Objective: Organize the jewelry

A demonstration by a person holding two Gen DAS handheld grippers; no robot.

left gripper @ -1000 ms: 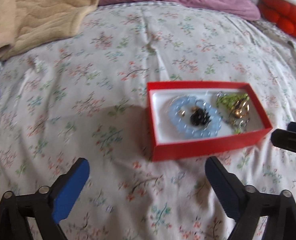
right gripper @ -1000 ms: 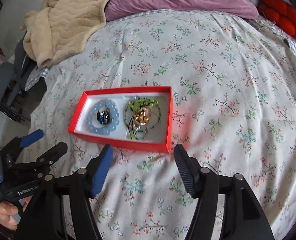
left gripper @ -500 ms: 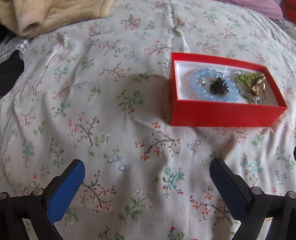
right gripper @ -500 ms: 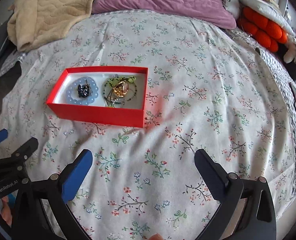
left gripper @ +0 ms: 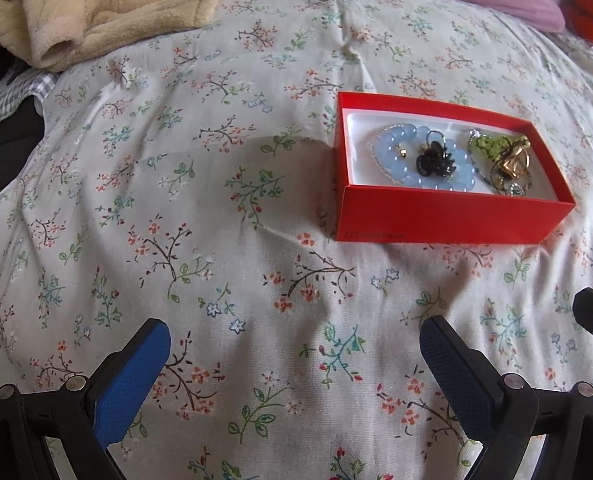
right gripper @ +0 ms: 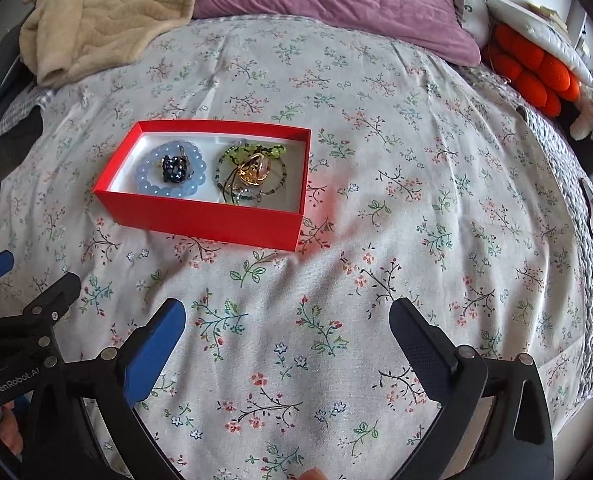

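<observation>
From the left wrist view, the left gripper (left gripper: 294, 350) is spread wide and empty, its textured blue pads (left gripper: 130, 380) low over a soft bed (left gripper: 224, 184) covered in a creased floral cotton sheet. A rectangular red cardboard box (left gripper: 448, 214) with a white lining sits ahead to the right, holding a ring of smooth pale-blue beads (left gripper: 388, 146) around a dark knobbly cluster (left gripper: 432, 160); beside it lies a tangle of green beads and gold metal (left gripper: 504, 156), hard to separate. A quilted beige blanket (left gripper: 108, 8) is cut off top left. From the right wrist view, the right gripper (right gripper: 286, 322) is likewise released, well short of the box (right gripper: 208, 220); a mauve pillow (right gripper: 336, 0) and orange knobbly cushion (right gripper: 536, 68) lie beyond.
</observation>
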